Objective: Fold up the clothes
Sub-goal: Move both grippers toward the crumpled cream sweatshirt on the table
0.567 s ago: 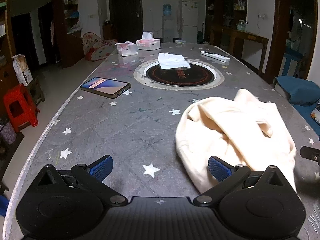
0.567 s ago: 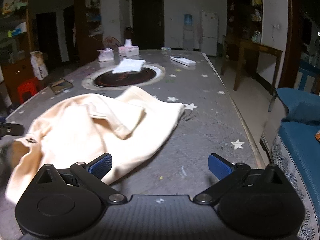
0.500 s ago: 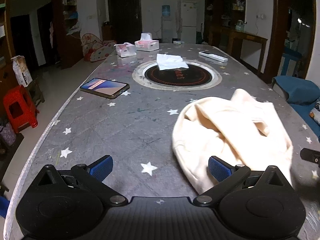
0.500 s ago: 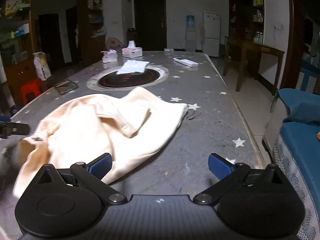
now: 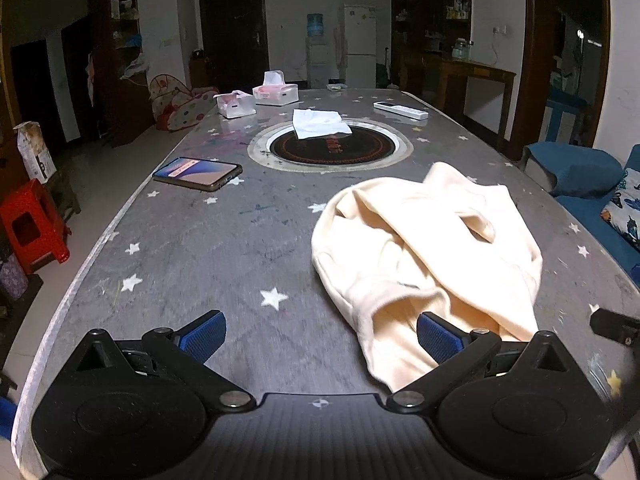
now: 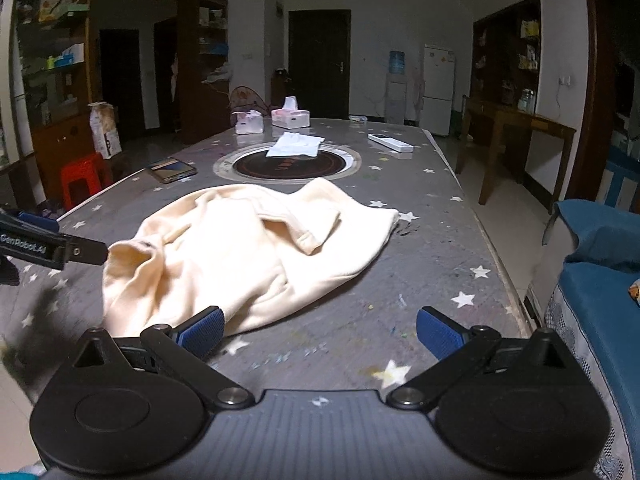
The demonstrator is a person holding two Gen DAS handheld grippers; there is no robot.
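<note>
Garment (image 5: 424, 248) lies crumpled, soft and light; we would pinch a hem edge ahead of the left gripper (image 5: 320, 332). Both it and the right gripper (image 6: 320, 332) stand wide, empty.

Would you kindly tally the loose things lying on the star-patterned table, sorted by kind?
Cream garment: 1
Phone: 1
Tissue boxes: 2
White cloth: 1
Remote control: 1
Total: 6
</note>
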